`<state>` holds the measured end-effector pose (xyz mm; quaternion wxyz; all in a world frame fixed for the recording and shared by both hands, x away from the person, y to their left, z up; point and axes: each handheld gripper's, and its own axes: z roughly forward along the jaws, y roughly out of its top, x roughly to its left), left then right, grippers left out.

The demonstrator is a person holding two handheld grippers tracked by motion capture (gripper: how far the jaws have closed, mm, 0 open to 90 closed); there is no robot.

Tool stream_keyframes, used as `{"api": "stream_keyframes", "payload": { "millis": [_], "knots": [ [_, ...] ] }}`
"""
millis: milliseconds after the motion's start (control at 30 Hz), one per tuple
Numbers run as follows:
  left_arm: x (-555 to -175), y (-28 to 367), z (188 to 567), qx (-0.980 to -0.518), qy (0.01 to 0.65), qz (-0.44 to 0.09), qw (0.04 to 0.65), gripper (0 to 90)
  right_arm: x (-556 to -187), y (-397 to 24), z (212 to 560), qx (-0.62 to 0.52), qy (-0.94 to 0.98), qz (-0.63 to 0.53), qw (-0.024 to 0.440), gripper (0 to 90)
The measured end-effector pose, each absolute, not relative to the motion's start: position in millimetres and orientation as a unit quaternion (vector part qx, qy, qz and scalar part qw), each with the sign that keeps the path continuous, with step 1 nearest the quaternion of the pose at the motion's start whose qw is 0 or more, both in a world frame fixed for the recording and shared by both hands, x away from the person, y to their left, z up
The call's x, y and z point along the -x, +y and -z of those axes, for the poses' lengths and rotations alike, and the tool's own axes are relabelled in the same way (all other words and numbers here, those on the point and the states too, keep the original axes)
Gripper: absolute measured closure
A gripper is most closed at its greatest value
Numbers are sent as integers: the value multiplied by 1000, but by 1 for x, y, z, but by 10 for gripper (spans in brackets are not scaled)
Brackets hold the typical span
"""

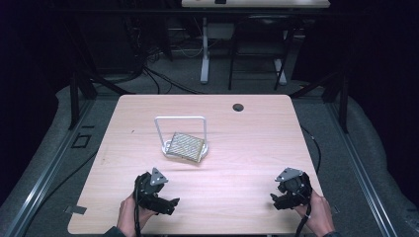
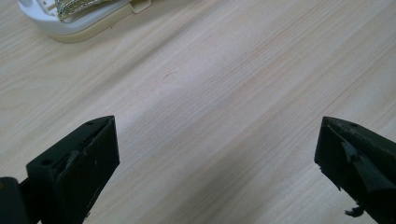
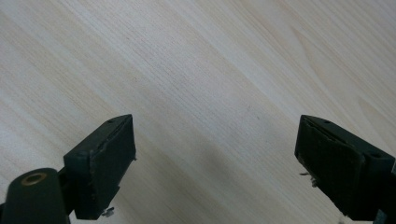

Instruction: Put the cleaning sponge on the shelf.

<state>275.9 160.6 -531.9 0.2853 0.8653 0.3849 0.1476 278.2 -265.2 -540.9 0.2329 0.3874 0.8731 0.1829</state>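
2 hand-held grippers, 1 per hand, both low over the near edge of the worktop. Left hand-held gripper sits near-left, its jaws spread wide w/ bare wood between them in the left gripper view; nothing held. Right hand-held gripper sits near-right, well apart from the left one, jaws likewise wide open over bare wood in the right gripper view; nothing held.

1 white rack stands mid-worktop: a low base plus 1 upright wire frame. 1 flat patterned square piece rests tilted on the base, in front of the frame. Rack is nearer the left hand-held gripper; its base edge shows top-left in the left gripper view. 1 dark round hole near the far edge.
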Motion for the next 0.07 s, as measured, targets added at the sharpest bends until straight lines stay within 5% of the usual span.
{"api": "stream_keyframes", "payload": {
  "millis": [67],
  "knots": [
    [-276, 161, 532, -865, 386, -146, 286, 0, -278, -265, 541, -388, 874, -181, 232, 116]
  ]
}}
